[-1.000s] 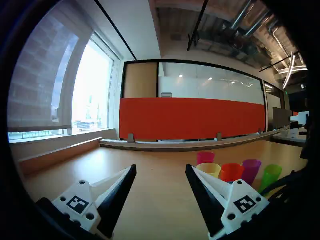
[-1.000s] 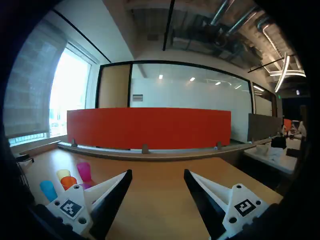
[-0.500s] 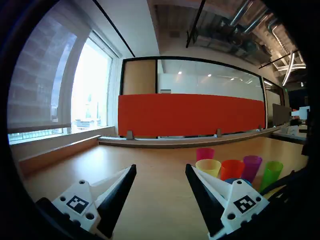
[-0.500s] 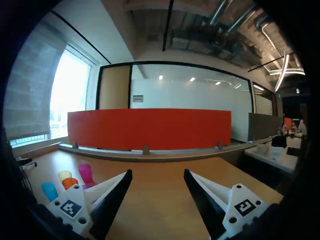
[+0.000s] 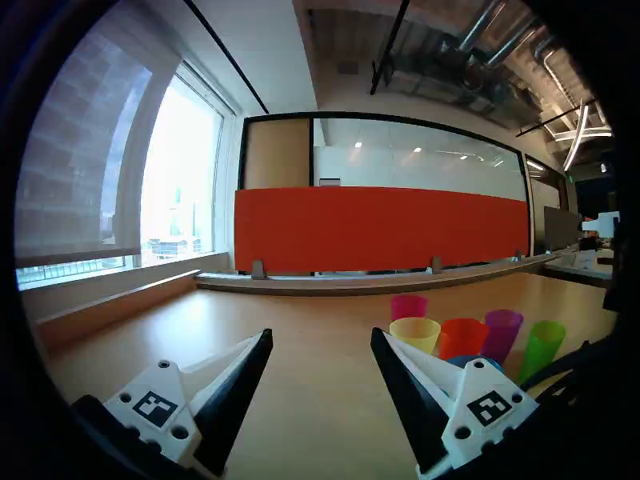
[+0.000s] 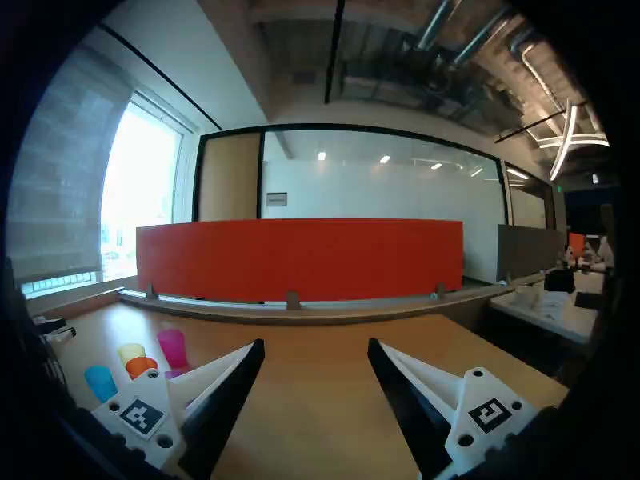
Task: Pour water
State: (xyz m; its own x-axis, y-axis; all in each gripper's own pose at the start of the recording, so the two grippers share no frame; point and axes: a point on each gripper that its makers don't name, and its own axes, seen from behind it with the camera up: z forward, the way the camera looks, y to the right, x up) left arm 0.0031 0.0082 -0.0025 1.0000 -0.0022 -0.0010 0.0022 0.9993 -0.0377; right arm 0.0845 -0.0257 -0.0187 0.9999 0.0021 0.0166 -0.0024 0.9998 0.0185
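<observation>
Several coloured plastic cups stand grouped on the wooden table [image 5: 312, 376]. In the left gripper view they sit right of centre: a pink cup [image 5: 409, 306], a yellow cup [image 5: 415, 333], an orange cup [image 5: 462, 337], a purple cup [image 5: 502, 334] and a green cup [image 5: 542, 346]. My left gripper [image 5: 320, 340] is open and empty, its right finger just in front of the yellow cup. In the right gripper view the cups lie at the far left: pink cup [image 6: 171, 347], yellow cup [image 6: 130, 352], orange cup [image 6: 141, 366], blue cup [image 6: 101, 382]. My right gripper [image 6: 315, 350] is open and empty.
A red divider panel [image 5: 376, 228] runs along the table's far edge [image 6: 304, 316]. A window [image 5: 180, 188] with a wooden ledge [image 5: 112, 308] borders the left. Another desk with a bag [image 6: 560, 300] stands at the right.
Both views have shifted only slightly; the cups sit a little lower and closer in the left gripper view. Both grippers stay open.
</observation>
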